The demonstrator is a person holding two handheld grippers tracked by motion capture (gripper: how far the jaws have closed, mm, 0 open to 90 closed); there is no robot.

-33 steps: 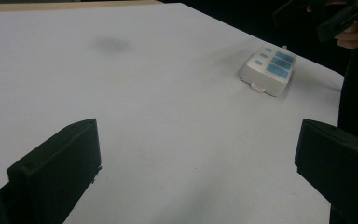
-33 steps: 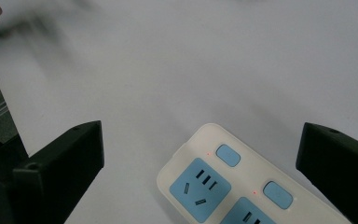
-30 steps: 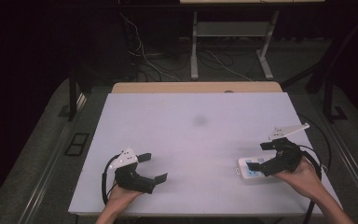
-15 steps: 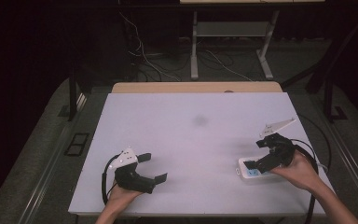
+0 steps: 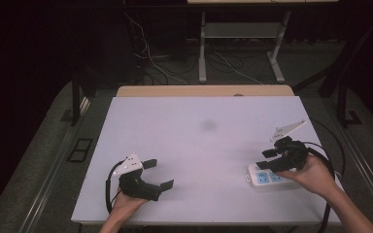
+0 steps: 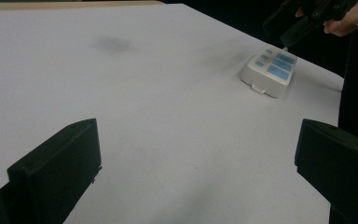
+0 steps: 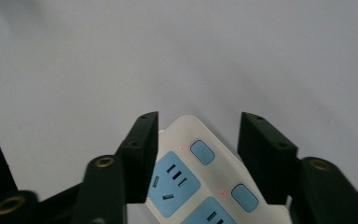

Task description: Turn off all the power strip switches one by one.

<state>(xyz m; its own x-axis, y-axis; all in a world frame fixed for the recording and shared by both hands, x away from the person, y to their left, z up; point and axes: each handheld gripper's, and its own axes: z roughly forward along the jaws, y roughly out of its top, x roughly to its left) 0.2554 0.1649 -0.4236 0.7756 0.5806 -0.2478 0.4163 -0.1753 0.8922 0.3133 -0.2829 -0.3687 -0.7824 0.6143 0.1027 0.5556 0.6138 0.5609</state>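
My right gripper [image 5: 271, 159] hangs over the white power strip [image 5: 268, 176] at the near right of the table [image 5: 194, 145]; its jaws have just been closing and now stand either side of the strip's far end, about as wide as the casing, though whether the pads actually press on its long edges I cannot tell from here; in the right gripper view the strip [image 7: 200, 179] shows blue socket faces, rounded blue switches and small red lamps between my two black jaws; it lies flat on the bare tabletop, close to the right edge; my left gripper [image 5: 156, 174] rests at the near left, well apart from it, jaws wide open with nothing between them, and from there the strip [image 6: 270, 70] shows as a low, rounded block; I judge it a stiff plastic shell, fairly light, smooth and likely slippery at its rounded corners, not fragile but with switches that a stray pad could press; the best hold is across the narrow width on the plain side walls, low down, clear of switches and sockets.
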